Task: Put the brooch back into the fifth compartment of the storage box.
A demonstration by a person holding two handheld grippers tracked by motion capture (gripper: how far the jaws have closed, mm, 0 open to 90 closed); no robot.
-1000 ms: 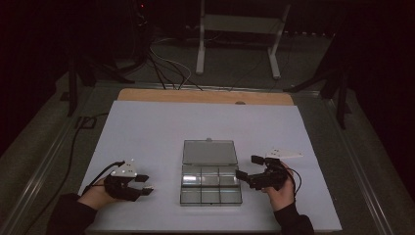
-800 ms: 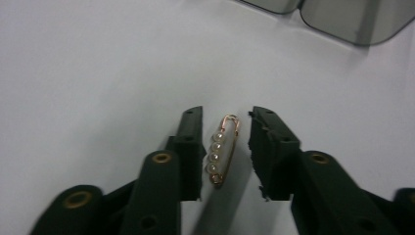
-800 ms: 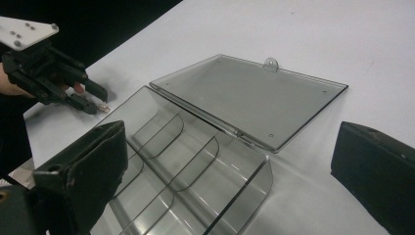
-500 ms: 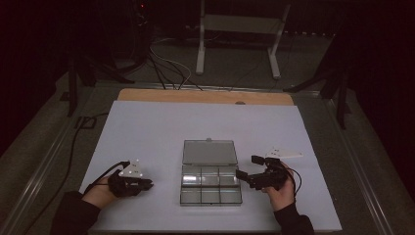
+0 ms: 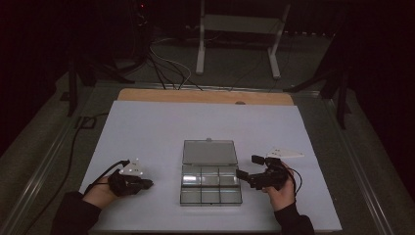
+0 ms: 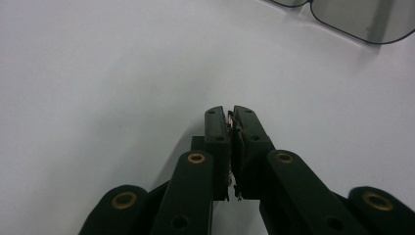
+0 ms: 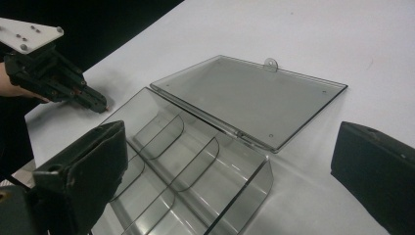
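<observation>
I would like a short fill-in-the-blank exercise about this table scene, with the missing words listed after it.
1. The clear plastic box lies with its lid ____.
2. The jaws of the left gripper stand ____.
3. The jaws of the right gripper stand ____, pointing at the box.
4. The box rests on a ____ sheet that covers the table.

Missing words: open; shut; open; white

A dim room: dark floor with cables (image 5: 166, 66), a white metal stand (image 5: 240, 34) beyond the white-topped table (image 5: 205, 122).
</observation>
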